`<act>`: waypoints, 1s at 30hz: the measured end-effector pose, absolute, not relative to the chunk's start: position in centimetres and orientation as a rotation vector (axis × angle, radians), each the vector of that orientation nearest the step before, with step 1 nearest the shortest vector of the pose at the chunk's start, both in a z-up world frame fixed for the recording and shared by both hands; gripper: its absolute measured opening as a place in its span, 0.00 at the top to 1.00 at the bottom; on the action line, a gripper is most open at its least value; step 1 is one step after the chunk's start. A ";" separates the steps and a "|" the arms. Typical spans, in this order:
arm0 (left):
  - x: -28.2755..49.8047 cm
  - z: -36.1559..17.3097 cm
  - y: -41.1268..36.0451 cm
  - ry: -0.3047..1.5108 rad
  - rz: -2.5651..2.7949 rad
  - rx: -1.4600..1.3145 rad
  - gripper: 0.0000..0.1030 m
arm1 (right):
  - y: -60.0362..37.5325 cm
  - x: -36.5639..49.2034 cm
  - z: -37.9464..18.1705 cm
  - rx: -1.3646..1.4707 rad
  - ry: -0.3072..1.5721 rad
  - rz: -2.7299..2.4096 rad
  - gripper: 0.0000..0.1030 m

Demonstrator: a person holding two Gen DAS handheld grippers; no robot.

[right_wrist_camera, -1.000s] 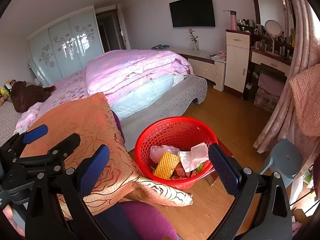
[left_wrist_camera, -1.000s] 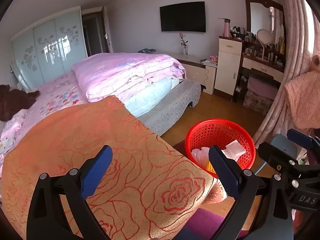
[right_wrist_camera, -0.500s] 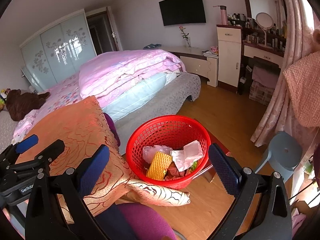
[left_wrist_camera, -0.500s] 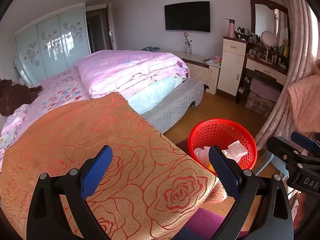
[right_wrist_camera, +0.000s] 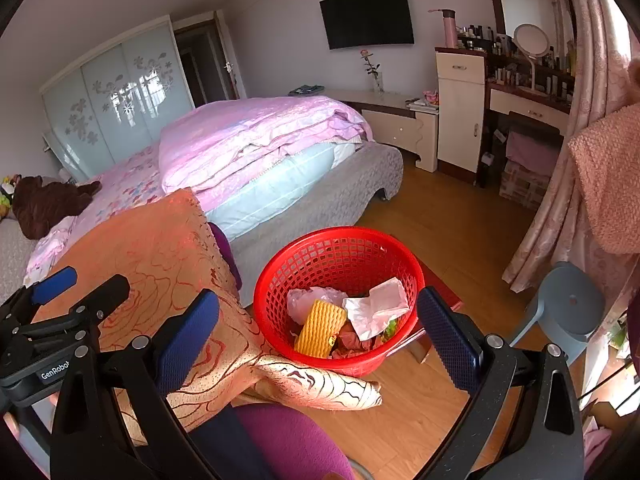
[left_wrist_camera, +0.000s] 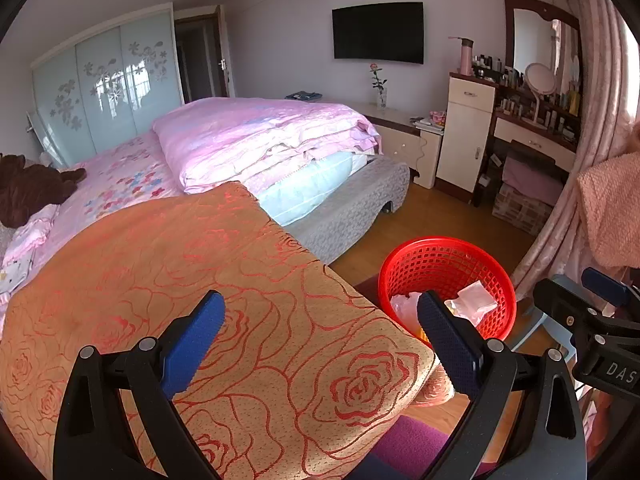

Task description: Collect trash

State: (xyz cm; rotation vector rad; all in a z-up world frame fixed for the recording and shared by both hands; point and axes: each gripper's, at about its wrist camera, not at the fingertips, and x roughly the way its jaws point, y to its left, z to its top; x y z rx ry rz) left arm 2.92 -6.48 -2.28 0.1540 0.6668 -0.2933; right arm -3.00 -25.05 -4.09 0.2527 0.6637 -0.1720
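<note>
Orange rose-print cloth point(left_wrist_camera: 224, 292) covers the near surface; red basket point(right_wrist_camera: 340, 256) of trash on wood floor point(right_wrist_camera: 452, 216) beside bed point(left_wrist_camera: 256, 144). Left gripper point(left_wrist_camera: 320, 332), right gripper point(right_wrist_camera: 320, 332) both spread wide, empty.

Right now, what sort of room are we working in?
A bedroom, most likely: a bed with folded pink quilt, a mirrored dressing table crowded with bottles, and a frosted-glass sliding wardrobe.

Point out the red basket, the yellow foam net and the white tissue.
red basket point(right_wrist_camera: 304, 256), right wrist view, on its inner mesh wall.
yellow foam net point(right_wrist_camera: 320, 330), right wrist view, on its middle.
white tissue point(right_wrist_camera: 376, 306), right wrist view, on its centre.
</note>
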 end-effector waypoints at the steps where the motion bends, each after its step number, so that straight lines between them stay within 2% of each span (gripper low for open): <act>1: 2.9 -2.3 -6.5 0.667 -0.293 0.155 0.09 | -25.0 -3.0 -4.2 0.253 0.665 -0.171 0.06; 30: 3.5 -2.9 -6.4 0.684 -0.279 0.156 0.09 | -24.2 -2.8 -5.0 0.250 0.678 -0.161 0.06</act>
